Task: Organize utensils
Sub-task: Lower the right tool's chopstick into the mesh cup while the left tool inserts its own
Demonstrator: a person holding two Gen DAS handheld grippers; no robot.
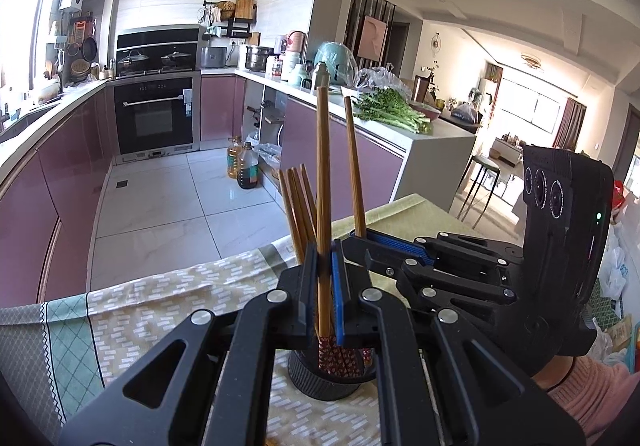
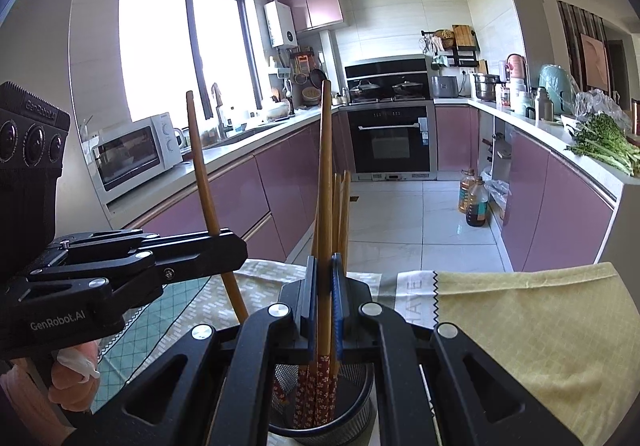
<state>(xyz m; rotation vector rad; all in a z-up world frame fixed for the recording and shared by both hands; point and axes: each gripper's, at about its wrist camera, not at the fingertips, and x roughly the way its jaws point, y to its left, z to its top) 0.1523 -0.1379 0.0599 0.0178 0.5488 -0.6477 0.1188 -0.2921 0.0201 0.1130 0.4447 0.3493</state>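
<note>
A black mesh holder (image 1: pixel 324 380) stands on the tablecloth and holds several wooden chopsticks (image 1: pixel 298 206) with red patterned ends. My left gripper (image 1: pixel 324 286) is shut on one upright chopstick (image 1: pixel 322 166), its red end over the holder. In the right wrist view my right gripper (image 2: pixel 324 306) is shut on another upright chopstick (image 2: pixel 325 186) above the holder (image 2: pixel 320 422). The right gripper also shows in the left wrist view (image 1: pixel 360 236), holding its chopstick (image 1: pixel 354 166). The left gripper shows in the right wrist view (image 2: pixel 224 246) with its chopstick (image 2: pixel 200 166).
The table carries a patterned green and yellow cloth (image 1: pixel 160 306) and a plain yellow cloth (image 2: pixel 540 326). Beyond the table edge lie the tiled kitchen floor (image 1: pixel 168 206), purple cabinets, an oven (image 2: pixel 390 138), oil bottles (image 2: pixel 474 202) and greens on the counter (image 2: pixel 604 146).
</note>
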